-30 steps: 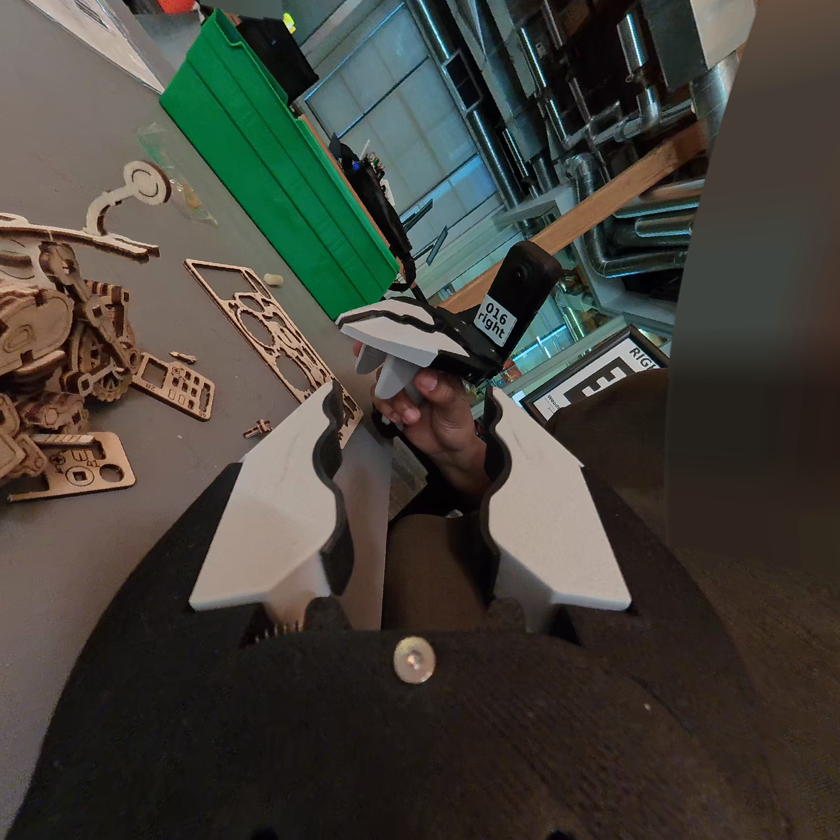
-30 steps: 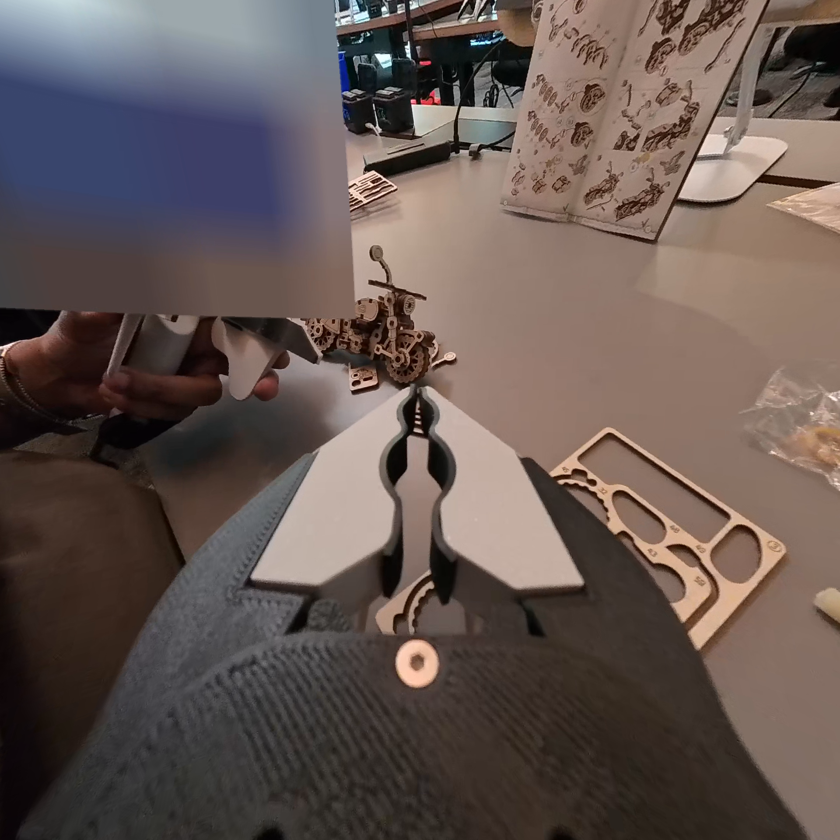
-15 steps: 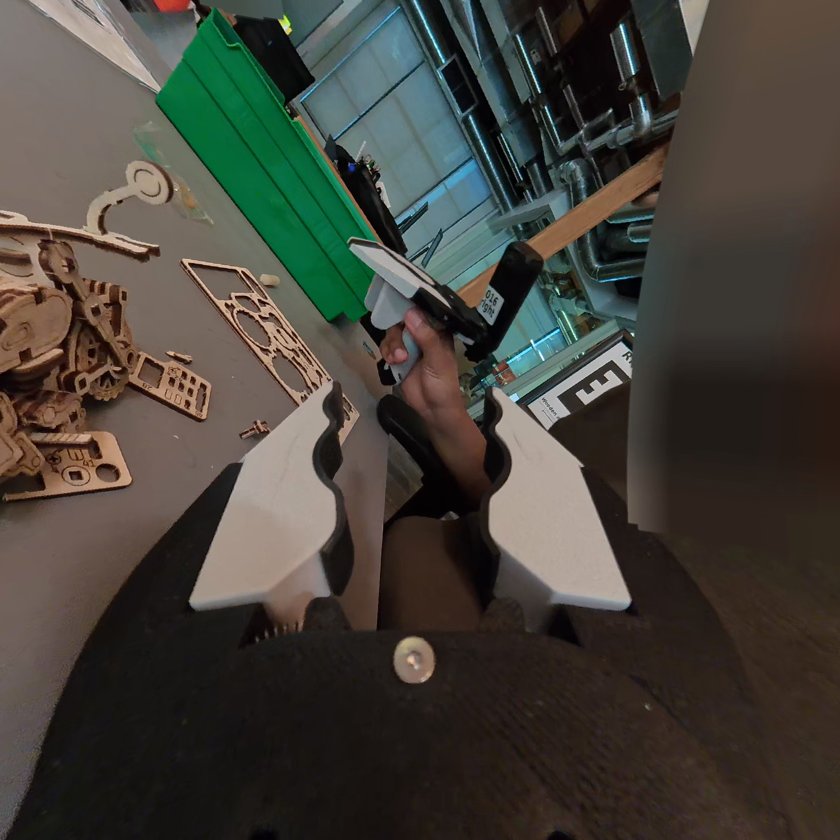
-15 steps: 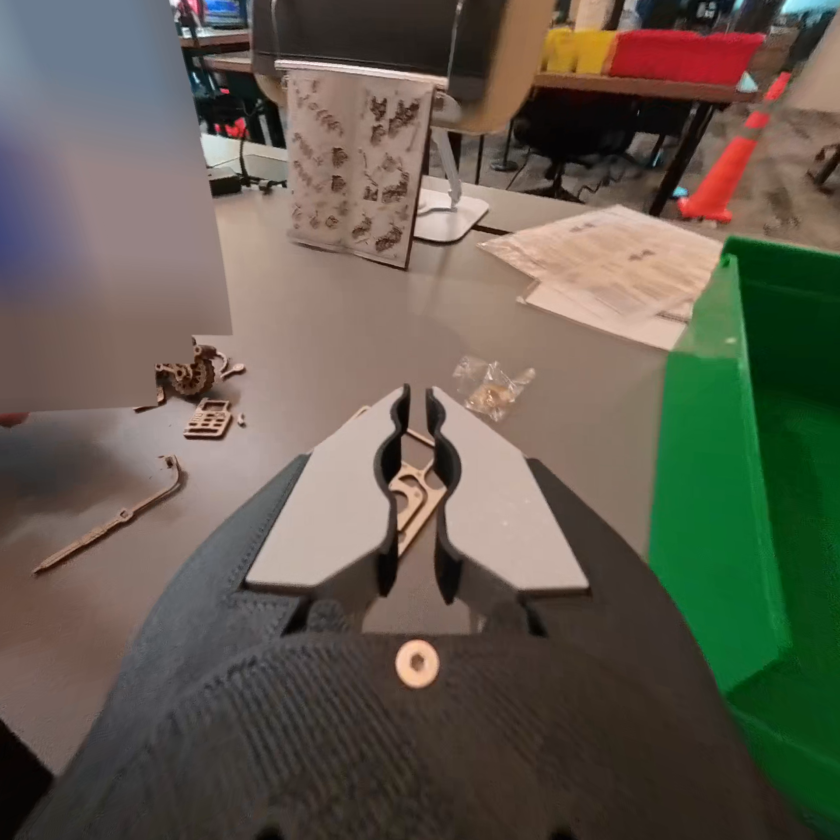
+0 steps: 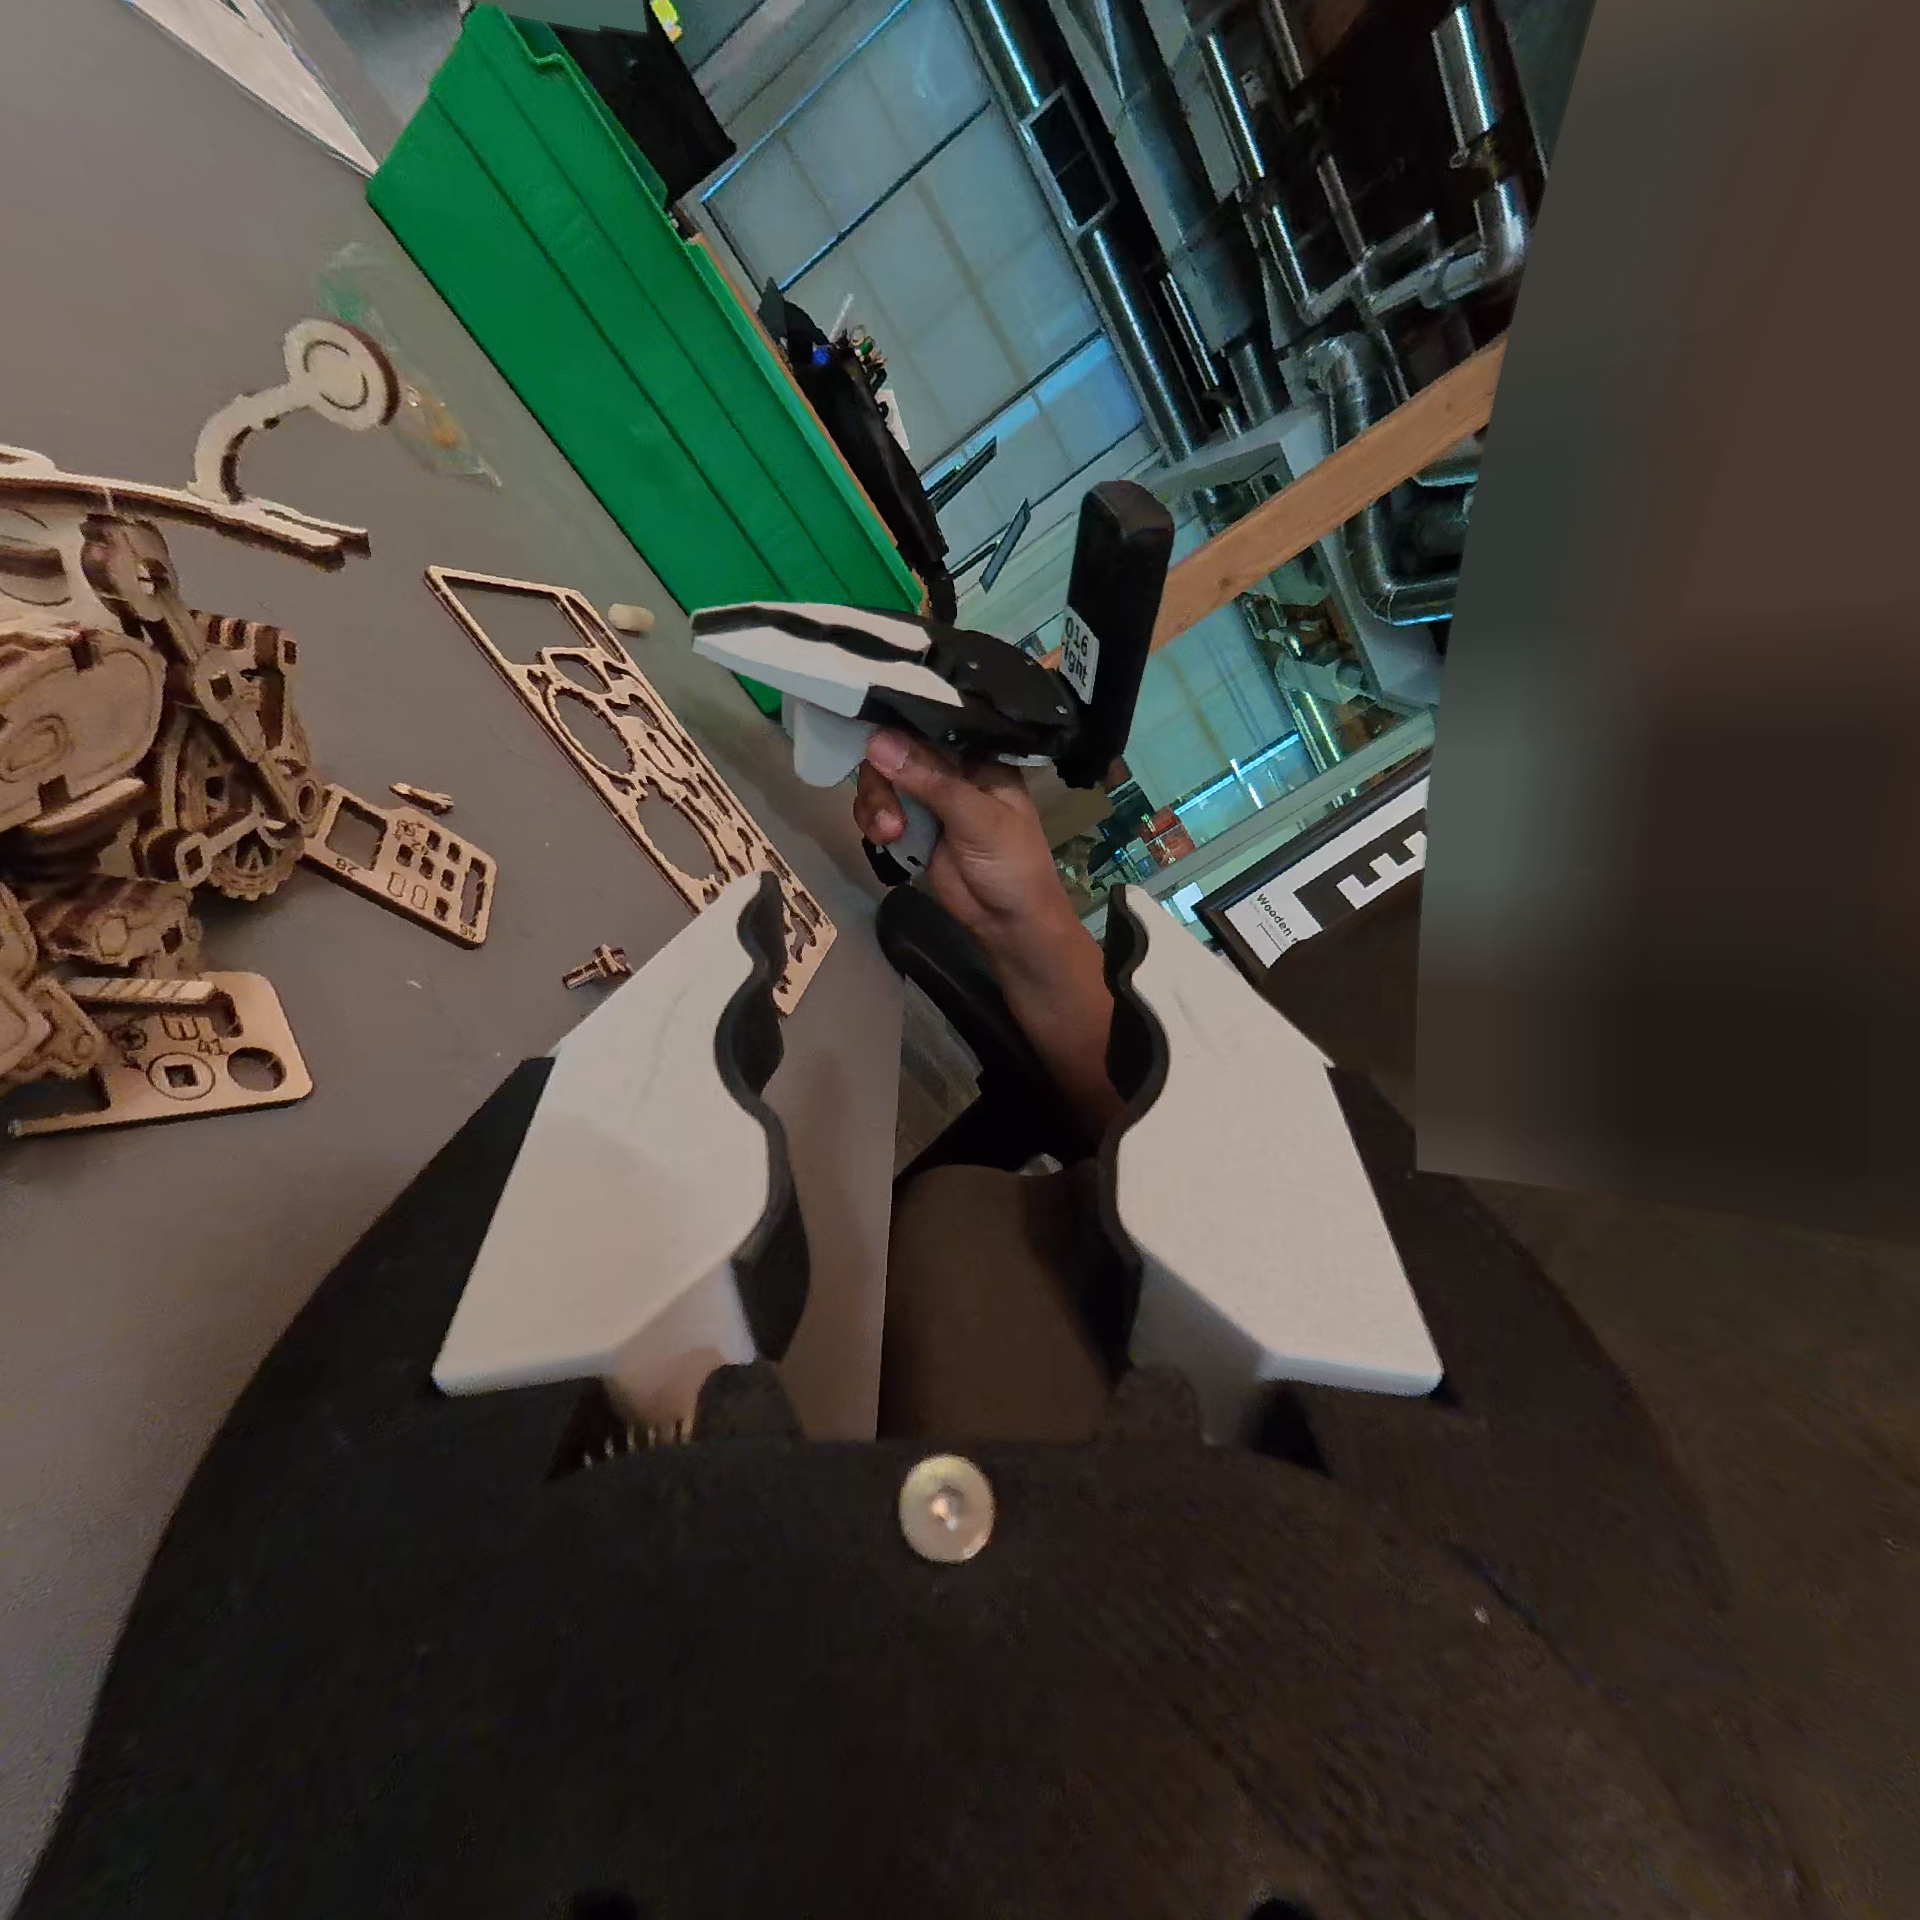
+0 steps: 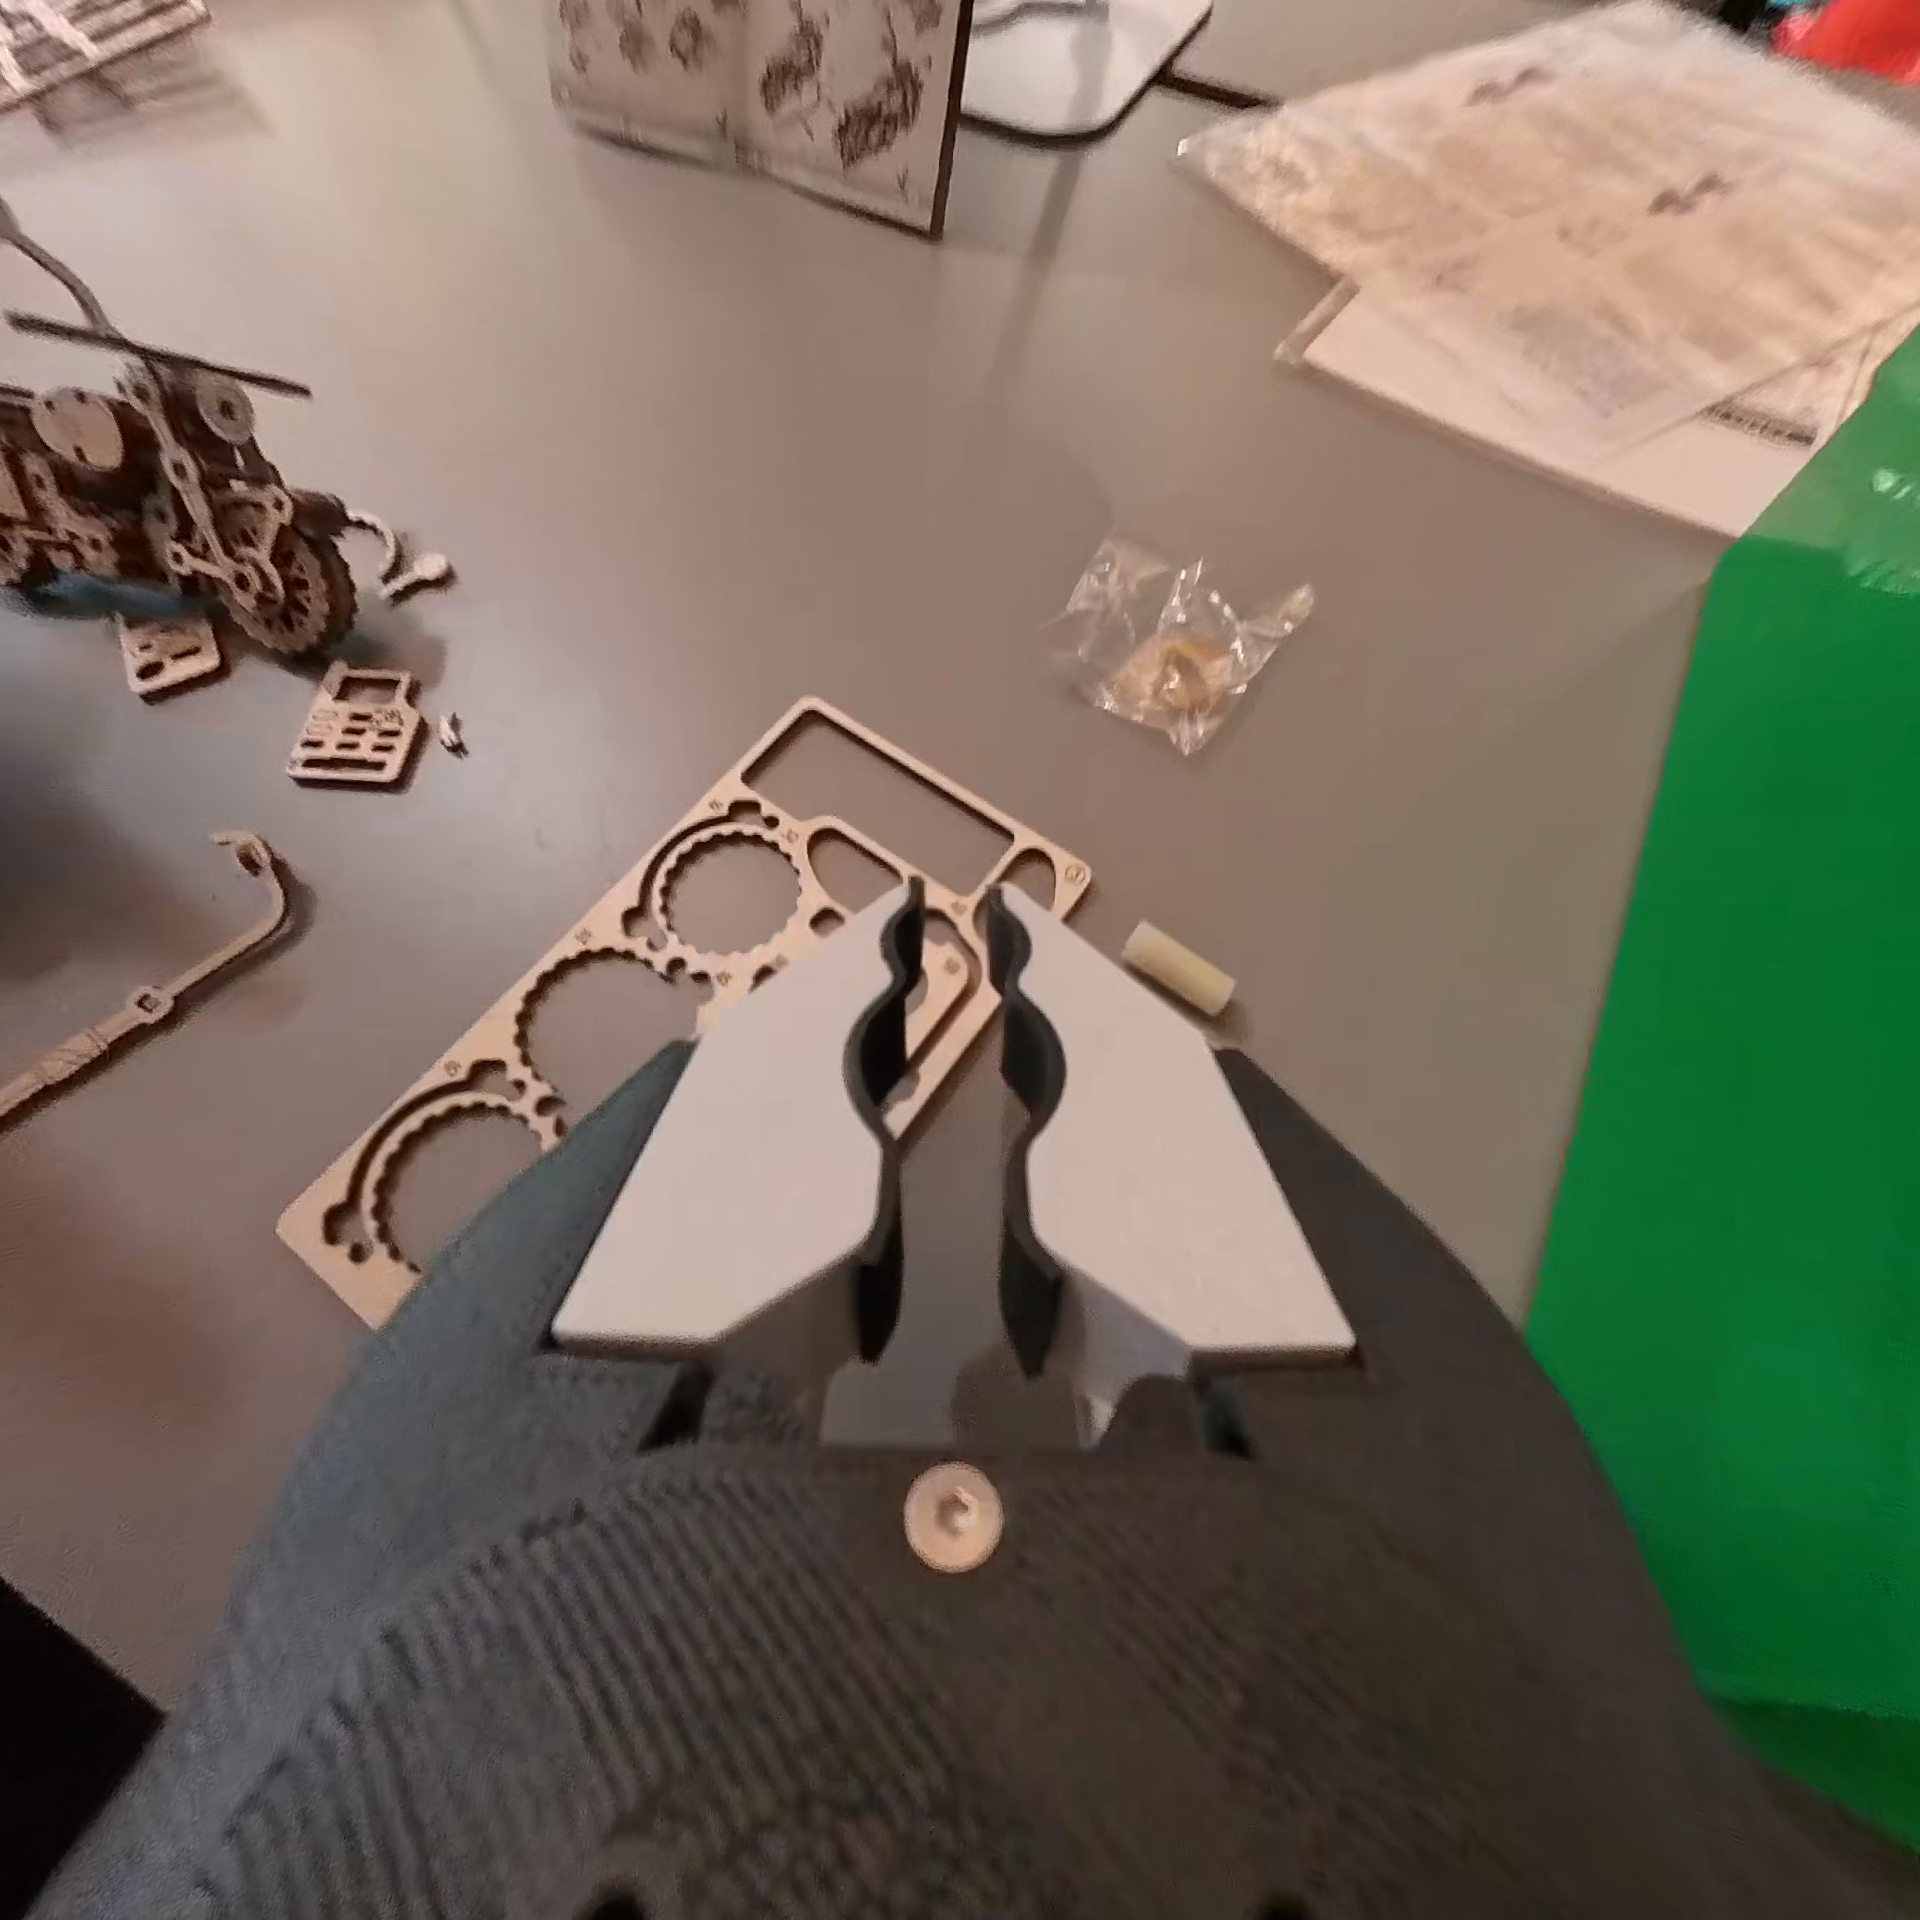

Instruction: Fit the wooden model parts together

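A part-built wooden motorcycle model (image 6: pixel 156 520) stands on the grey table (image 6: pixel 727 468) at the far left; it also shows in the left wrist view (image 5: pixel 104 779). A punched-out wooden sheet (image 6: pixel 1055 868) lies flat under my right gripper (image 6: pixel 953 888). That gripper hovers above the sheet, narrowly open and empty. A small slotted wooden plate (image 6: pixel 358 738) and a long curved wooden part (image 6: pixel 156 997) lie left of the sheet. My left gripper (image 5: pixel 940 904) is wide open and empty over the table's near edge. In its view the right gripper (image 5: pixel 707 634) is held in a hand above the sheet (image 5: pixel 644 779).
A green bin (image 6: pixel 1766 1039) stands close on the right. A clear bag of small parts (image 6: pixel 1174 655) and a cream peg (image 6: pixel 1179 966) lie near the sheet. Papers (image 6: pixel 1610 260) and a standing booklet (image 6: pixel 758 94) are at the back. Another wooden plate (image 5: pixel 187 1070) lies beside the model. To reach the small slotted wooden plate (image 6: pixel 358 738) in a straight line is about 8 centimetres for my left fingers, about 15 centimetres for my right. Look for it in the left wrist view (image 5: pixel 438 869) too.
My right gripper swung right, then tilted down over the punched-out sheet, and its fingers parted slightly from shut. My left gripper stayed still and open.
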Available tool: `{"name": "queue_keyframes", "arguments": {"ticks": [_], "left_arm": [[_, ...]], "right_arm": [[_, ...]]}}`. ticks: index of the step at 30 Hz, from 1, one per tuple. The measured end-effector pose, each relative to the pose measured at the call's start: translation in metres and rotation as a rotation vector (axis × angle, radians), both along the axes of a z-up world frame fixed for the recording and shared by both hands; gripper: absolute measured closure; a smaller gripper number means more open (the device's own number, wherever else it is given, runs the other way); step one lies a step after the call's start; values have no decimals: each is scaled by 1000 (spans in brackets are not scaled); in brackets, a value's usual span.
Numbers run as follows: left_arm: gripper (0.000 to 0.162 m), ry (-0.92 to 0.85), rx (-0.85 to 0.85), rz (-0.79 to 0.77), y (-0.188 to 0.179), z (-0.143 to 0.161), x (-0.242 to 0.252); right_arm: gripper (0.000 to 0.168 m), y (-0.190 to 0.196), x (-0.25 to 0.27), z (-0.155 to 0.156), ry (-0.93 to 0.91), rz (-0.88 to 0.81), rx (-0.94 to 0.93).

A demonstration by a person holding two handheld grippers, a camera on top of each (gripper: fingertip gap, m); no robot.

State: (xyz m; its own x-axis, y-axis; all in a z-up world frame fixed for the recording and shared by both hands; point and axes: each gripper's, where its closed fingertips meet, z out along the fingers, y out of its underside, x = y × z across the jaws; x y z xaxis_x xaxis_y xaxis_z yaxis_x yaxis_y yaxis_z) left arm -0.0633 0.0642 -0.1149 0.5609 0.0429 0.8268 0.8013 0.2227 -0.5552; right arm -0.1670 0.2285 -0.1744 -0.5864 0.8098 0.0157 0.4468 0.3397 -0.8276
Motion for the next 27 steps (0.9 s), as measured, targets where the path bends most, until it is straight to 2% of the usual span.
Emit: {"name": "queue_keyframes", "arguments": {"ticks": [1, 5, 10, 14, 18, 27], "left_arm": [[102, 1, -2, -1, 0, 0, 0], [102, -1, -2, -1, 0, 0, 0], [103, 29, -61, 0, 3, -5, 2], [104, 52, -111, -5, 7, -11, 4], [104, 58, -123, -10, 9, -12, 6], [105, 63, -121, -13, 10, -11, 8]], "right_arm": [[157, 1, 1, -5, -24, -3, 17], [155, 11, 3, -21, -102, -32, 91], [152, 11, 3, -25, -120, -31, 99], [143, 6, 4, -34, -144, -13, 135], [151, 2, 6, -34, -156, 2, 110], [154, -4, 8, -31, -128, 19, 134]]}}
